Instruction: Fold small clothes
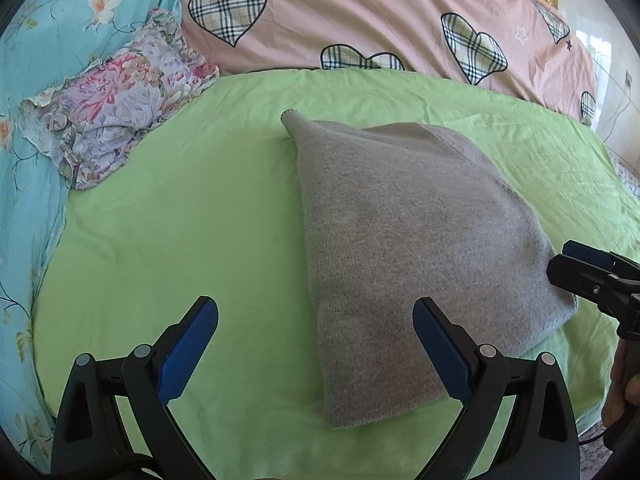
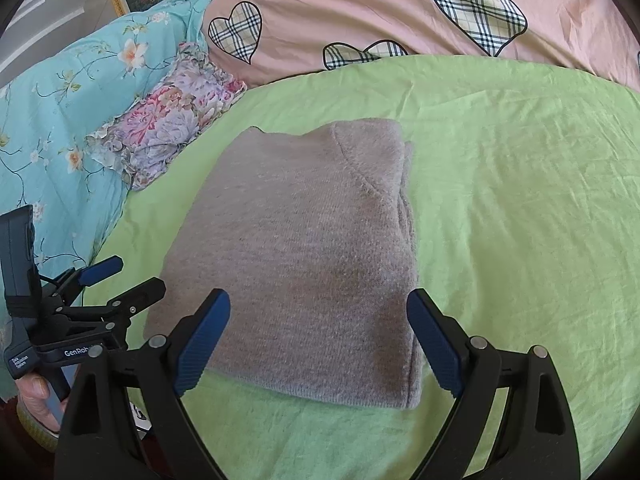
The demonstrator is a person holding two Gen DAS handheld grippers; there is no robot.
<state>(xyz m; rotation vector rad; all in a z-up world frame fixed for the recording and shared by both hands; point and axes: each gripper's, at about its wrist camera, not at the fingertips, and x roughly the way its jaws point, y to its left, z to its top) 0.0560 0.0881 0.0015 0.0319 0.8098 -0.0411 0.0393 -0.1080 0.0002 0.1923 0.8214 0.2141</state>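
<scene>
A grey knit garment (image 1: 412, 248) lies folded into a rough rectangle on the green sheet (image 1: 180, 220); it also shows in the right wrist view (image 2: 296, 256). My left gripper (image 1: 316, 340) is open and empty, held just above the garment's near left corner. It also shows at the left of the right wrist view (image 2: 120, 280). My right gripper (image 2: 318, 340) is open and empty over the garment's near edge. In the left wrist view it (image 1: 560, 260) shows at the right, by the garment's right corner.
A floral purple cloth (image 1: 116, 96) lies bunched at the sheet's far left, also in the right wrist view (image 2: 172, 128). A pink quilt with plaid hearts (image 1: 360, 20) lies behind. Turquoise floral bedding (image 1: 28, 120) lies to the left.
</scene>
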